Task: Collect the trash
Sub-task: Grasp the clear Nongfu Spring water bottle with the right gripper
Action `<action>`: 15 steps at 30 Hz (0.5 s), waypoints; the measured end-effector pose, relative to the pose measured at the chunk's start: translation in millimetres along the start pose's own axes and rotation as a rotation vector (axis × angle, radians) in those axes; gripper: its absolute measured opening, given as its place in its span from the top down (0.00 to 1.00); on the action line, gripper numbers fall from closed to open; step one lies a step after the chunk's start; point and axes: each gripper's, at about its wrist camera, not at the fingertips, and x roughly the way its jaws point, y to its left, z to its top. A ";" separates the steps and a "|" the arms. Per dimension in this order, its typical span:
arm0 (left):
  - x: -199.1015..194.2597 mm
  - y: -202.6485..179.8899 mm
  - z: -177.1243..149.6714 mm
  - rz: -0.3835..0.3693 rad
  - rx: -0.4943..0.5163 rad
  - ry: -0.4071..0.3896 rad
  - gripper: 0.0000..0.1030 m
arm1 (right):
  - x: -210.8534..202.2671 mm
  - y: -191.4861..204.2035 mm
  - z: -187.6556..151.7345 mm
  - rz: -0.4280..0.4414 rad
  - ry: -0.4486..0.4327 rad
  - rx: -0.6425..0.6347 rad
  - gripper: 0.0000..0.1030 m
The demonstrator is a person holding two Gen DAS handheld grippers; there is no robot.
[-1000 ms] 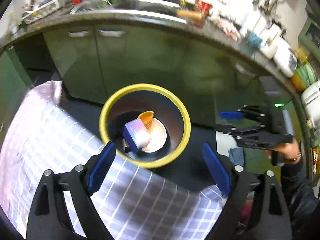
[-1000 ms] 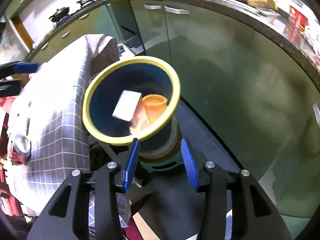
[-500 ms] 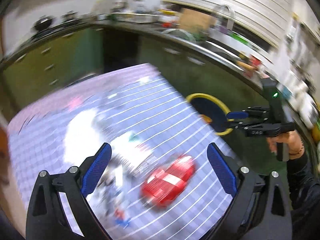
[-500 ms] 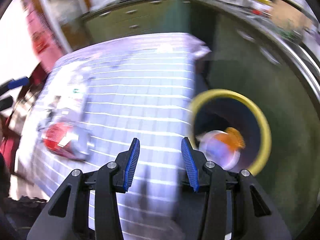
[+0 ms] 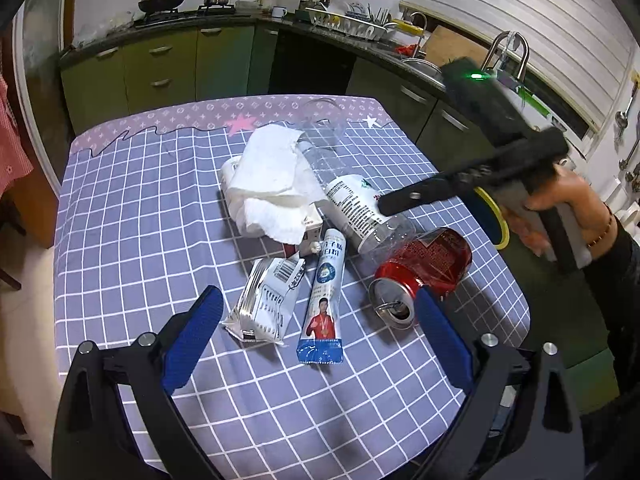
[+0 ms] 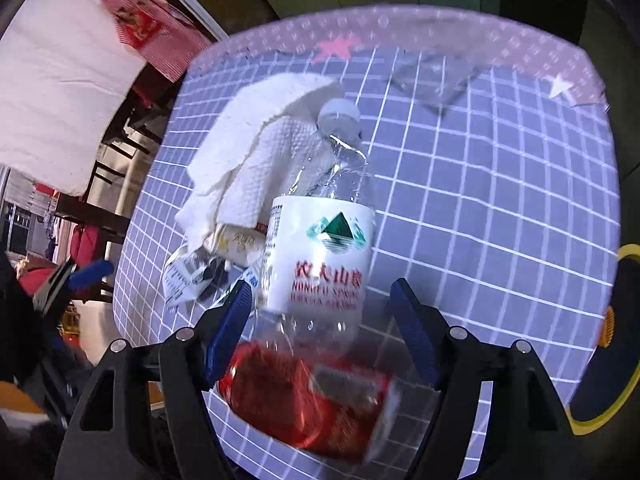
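Trash lies on the checked tablecloth [image 5: 132, 208]: a crumpled white paper towel [image 5: 272, 178], a clear plastic bottle [image 5: 352, 204] with a white label, a dented red can [image 5: 420, 270], a blue-and-white tube sachet [image 5: 325, 296] and a silver wrapper [image 5: 268, 298]. My left gripper [image 5: 316, 340] is open above the wrapper and sachet, empty. My right gripper [image 6: 320, 328] is open with the bottle [image 6: 320, 256] lying between its fingers and the red can [image 6: 308, 396] below them. The yellow-rimmed bin [image 6: 612, 360] stands past the table's right edge.
A small carton [image 5: 308, 228] lies under the paper towel. A clear plastic cup [image 6: 432, 80] lies near the table's far edge. Green kitchen cabinets [image 5: 168, 68] and a counter with a sink run behind the table. A chair and red cloth stand at the left.
Both grippers have swung away from the yellow bin to over the table's trash. My right gripper has opened wider and now straddles the bottle.
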 end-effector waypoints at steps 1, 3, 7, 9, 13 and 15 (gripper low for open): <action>0.1 1.2 -2.6 -0.001 -0.002 -0.002 0.11 | 5.6 0.6 4.0 -0.007 0.013 0.007 0.31; 0.3 2.6 -3.1 -0.005 -0.005 -0.004 0.11 | 14.6 2.9 10.3 -0.017 0.034 0.010 0.31; 2.8 5.1 -3.2 -0.009 -0.010 0.002 0.11 | 26.0 9.7 17.4 -0.019 0.058 0.006 0.29; 3.9 5.6 -4.0 -0.011 -0.011 0.006 0.11 | 32.5 13.4 22.4 -0.032 0.065 0.000 0.29; 5.6 1.8 -4.6 -0.017 -0.003 0.011 0.11 | 41.1 18.7 28.6 -0.050 0.072 -0.015 0.28; 5.8 0.6 -5.2 -0.019 0.001 0.010 0.11 | 44.2 22.1 31.8 -0.071 0.070 -0.024 0.28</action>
